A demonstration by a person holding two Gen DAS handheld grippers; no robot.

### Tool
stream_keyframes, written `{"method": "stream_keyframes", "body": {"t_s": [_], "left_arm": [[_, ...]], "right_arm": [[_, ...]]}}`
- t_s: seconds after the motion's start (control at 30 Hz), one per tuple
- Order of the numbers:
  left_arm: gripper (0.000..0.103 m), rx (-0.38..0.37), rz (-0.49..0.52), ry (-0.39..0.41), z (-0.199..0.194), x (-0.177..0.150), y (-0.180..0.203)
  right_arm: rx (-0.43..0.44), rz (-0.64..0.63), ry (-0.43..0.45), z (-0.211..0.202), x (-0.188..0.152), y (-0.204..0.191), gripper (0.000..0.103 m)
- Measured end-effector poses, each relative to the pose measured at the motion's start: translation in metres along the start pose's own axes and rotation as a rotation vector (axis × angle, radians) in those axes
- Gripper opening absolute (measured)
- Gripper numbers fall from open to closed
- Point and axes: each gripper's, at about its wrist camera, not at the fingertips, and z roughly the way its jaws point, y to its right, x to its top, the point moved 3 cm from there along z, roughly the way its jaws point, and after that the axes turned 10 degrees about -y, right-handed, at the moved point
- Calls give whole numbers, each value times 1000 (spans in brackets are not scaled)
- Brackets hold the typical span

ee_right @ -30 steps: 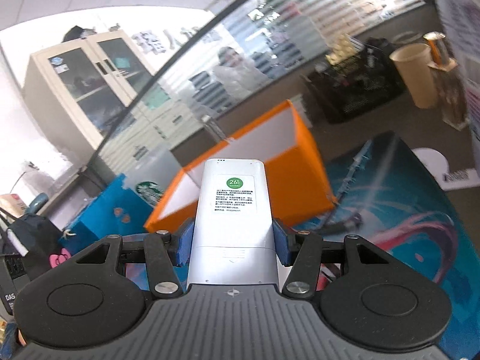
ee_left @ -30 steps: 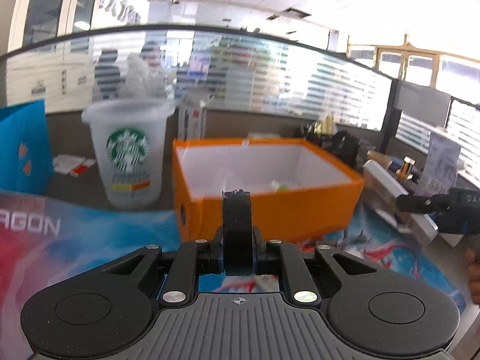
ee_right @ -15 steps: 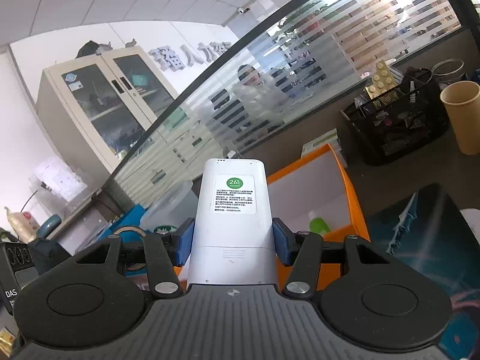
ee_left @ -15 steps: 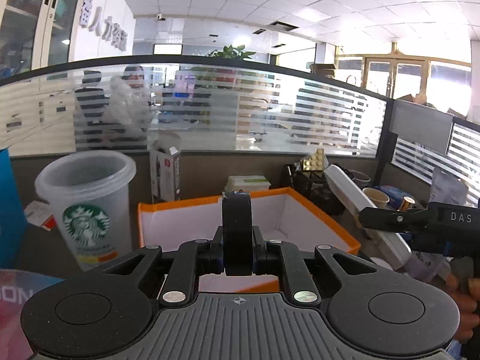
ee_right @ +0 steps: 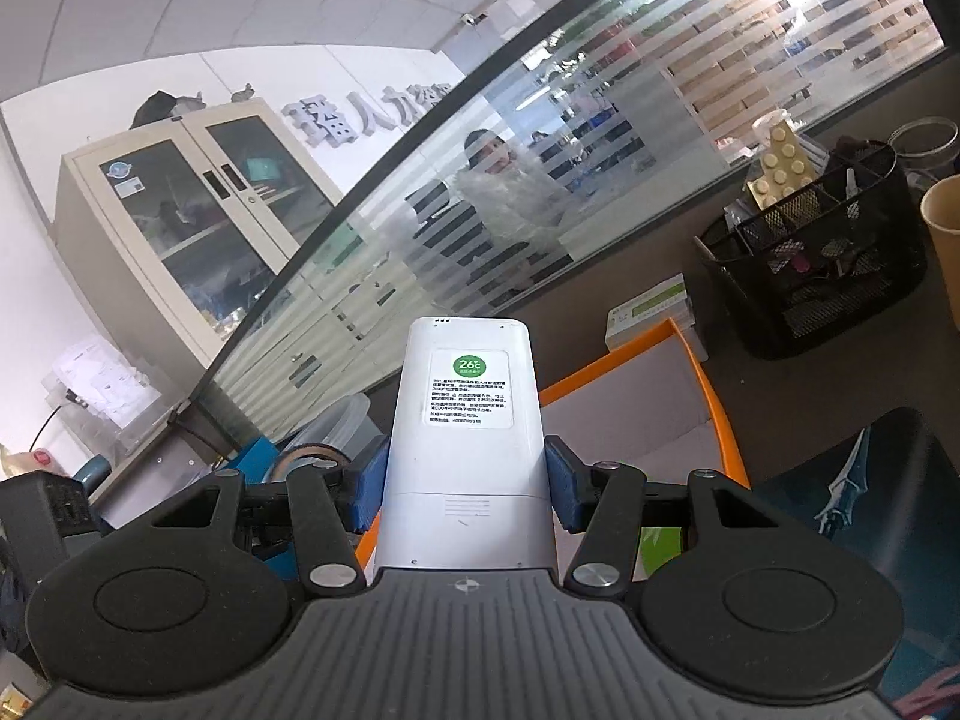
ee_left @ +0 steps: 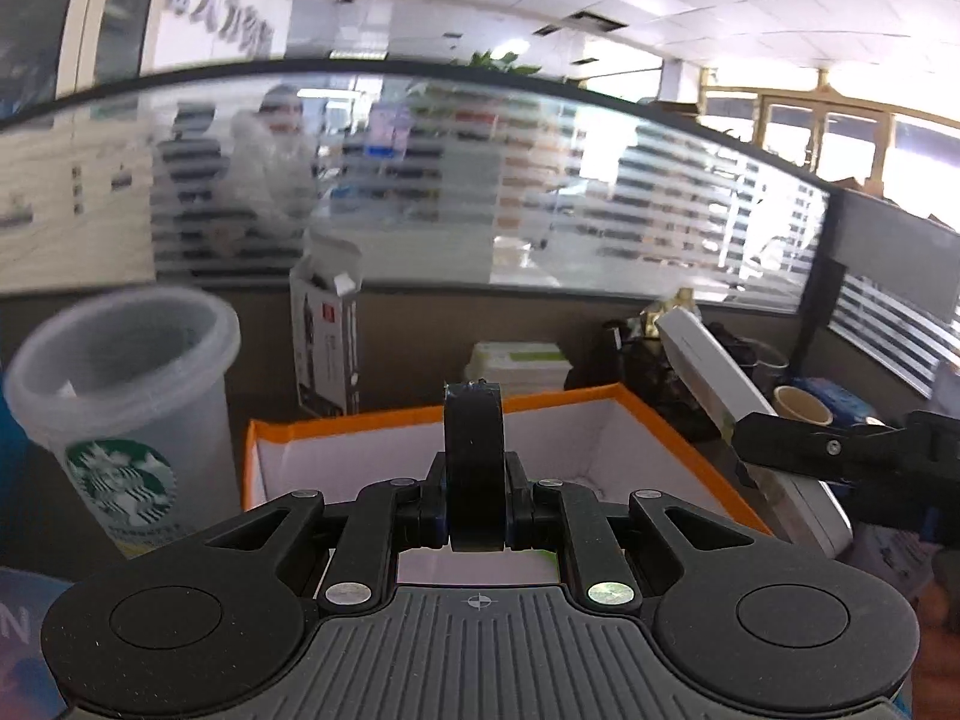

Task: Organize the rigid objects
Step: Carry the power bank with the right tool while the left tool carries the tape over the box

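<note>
My left gripper (ee_left: 474, 510) is shut on a black roll-shaped object (ee_left: 473, 450), held upright above the near wall of the orange box (ee_left: 372, 420). My right gripper (ee_right: 465, 474) is shut on a white remote control (ee_right: 465, 420) with a green 26° label, held over the left part of the orange box (ee_right: 714, 396). In the left wrist view the remote (ee_left: 726, 384) and right gripper (ee_left: 840, 450) show at the right, over the box's right wall. A green item lies inside the box, mostly hidden.
A clear Starbucks cup (ee_left: 120, 408) stands left of the box. A small carton (ee_left: 327, 336) and a white-green box (ee_left: 519, 360) stand behind it. A black mesh organiser (ee_right: 822, 276) and paper cup (ee_right: 945, 240) are at right. A glass partition runs behind.
Both grippers have risen and tilted up, the box dropping lower in both views. The right gripper with the remote has come closer over the box's right wall.
</note>
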Motion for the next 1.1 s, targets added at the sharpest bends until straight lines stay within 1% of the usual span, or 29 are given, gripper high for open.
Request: {"method": "stream_keyframes", "body": {"t_s": [0.2, 0.37, 0.67, 0.8, 0.97, 1.1], "left_arm": [[14, 3, -15, -58, 26, -7, -1], [14, 14, -23, -75, 36, -6, -4], [14, 40, -49, -107, 54, -7, -20], [14, 46, -49, -119, 59, -8, -21], [14, 32, -37, -139, 69, -12, -17], [14, 23, -35, -165, 79, -16, -13]], "right_arm": [[-1, 31, -35, 19, -3, 11, 51], [-16, 47, -59, 30, -3, 17, 51], [-45, 36, -91, 52, 0, 18, 51], [-76, 19, -100, 61, 0, 19, 51], [-102, -3, -127, 72, -1, 19, 51], [-141, -21, -153, 81, -5, 21, 51]]}}
